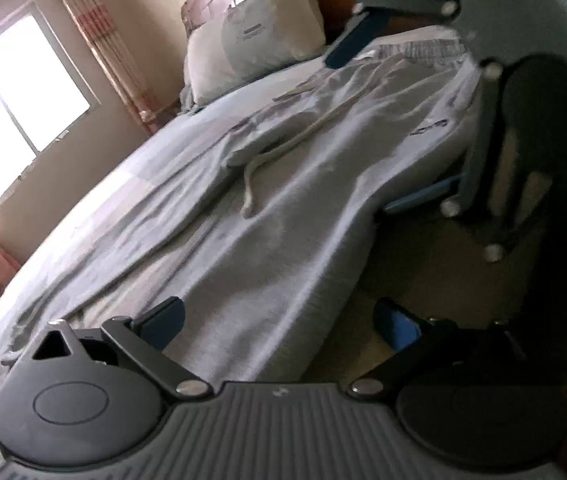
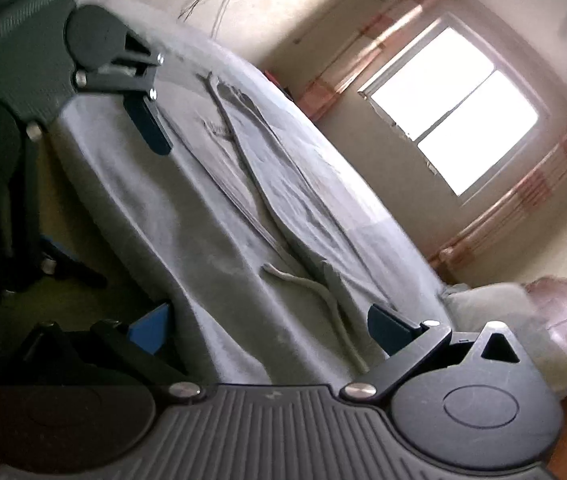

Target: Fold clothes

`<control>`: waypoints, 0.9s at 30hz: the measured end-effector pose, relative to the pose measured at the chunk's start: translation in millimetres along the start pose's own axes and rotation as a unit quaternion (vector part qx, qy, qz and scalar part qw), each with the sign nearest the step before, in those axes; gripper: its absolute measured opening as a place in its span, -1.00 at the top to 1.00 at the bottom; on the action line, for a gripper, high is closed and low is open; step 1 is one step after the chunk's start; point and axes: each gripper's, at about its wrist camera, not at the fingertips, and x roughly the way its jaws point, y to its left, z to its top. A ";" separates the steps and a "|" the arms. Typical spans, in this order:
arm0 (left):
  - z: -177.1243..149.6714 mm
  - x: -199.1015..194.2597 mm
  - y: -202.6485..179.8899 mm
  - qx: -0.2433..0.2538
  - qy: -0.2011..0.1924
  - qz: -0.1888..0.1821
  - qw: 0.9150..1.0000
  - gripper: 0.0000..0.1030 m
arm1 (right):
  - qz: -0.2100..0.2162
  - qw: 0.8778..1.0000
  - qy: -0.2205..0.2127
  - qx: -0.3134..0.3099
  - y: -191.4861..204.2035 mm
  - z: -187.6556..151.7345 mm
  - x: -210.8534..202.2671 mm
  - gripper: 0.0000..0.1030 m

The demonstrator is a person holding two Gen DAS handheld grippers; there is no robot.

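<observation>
— Tongs?
— Left tongs [image 1: 279, 326] spread wide, tilted, low over grey trousers [image 1: 283, 208] near the leg end. Right tongs [image 2: 269, 328] likewise apart by the waistband.
— Trousers?
— Flat on the bed [image 1: 155, 152].

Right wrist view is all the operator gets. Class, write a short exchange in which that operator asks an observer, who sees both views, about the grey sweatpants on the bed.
Operator: My own gripper body blocks the waist end. Where is the waistband?
Observer: In the left wrist view, the sweatpants have their waistband at the pillow end, and the right gripper straddles it with its jaws wide apart.
Operator: Is there any marking on the fabric?
Observer: Yes. A dark printed logo sits just below the waistband, on the garment's overhanging side.
</observation>
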 end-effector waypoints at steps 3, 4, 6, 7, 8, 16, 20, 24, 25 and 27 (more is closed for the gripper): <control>-3.0 -4.0 7.0 -0.007 -0.002 0.017 1.000 -0.94 | 0.021 1.000 -0.010 0.006 -1.9 -1.8 -4.5 -1.00; -4.1 -6.4 9.6 -0.010 -0.004 0.020 1.000 -0.94 | 0.018 1.000 -0.011 -0.007 2.2 -3.1 -4.7 -1.00; -5.5 -14.2 14.7 -0.018 -0.010 0.024 0.999 -0.94 | 0.014 0.999 -0.015 -0.030 11.0 -2.1 -3.0 -1.00; -6.4 -17.7 17.0 -0.022 -0.015 0.026 0.999 -0.94 | 0.013 0.999 -0.018 -0.041 15.9 -0.5 -1.6 -1.00; -6.7 -20.6 18.9 -0.028 -0.018 0.026 0.999 -0.94 | 0.012 0.998 -0.020 -0.050 21.9 1.0 -0.2 -1.00; -16.5 -28.6 24.3 -0.020 -0.010 0.003 1.000 -0.94 | -0.082 0.989 -0.033 -0.118 50.3 9.4 15.7 -1.00; -24.2 -20.0 6.7 0.068 0.001 0.031 0.997 -0.92 | -0.086 0.989 -0.010 -0.117 43.0 2.8 19.4 -1.00; -32.6 -17.6 -10.6 0.178 -0.005 0.083 0.981 -0.92 | -0.074 0.992 0.011 -0.105 37.9 -3.2 28.0 -1.00; -35.2 -18.5 -12.5 0.196 -0.006 0.092 0.976 -0.92 | -0.076 0.992 0.016 -0.103 34.9 -6.0 28.1 -1.00; -43.5 -17.8 -12.9 0.229 0.005 0.117 0.966 -0.92 | -0.077 0.992 0.031 -0.091 27.3 -10.6 30.3 -1.00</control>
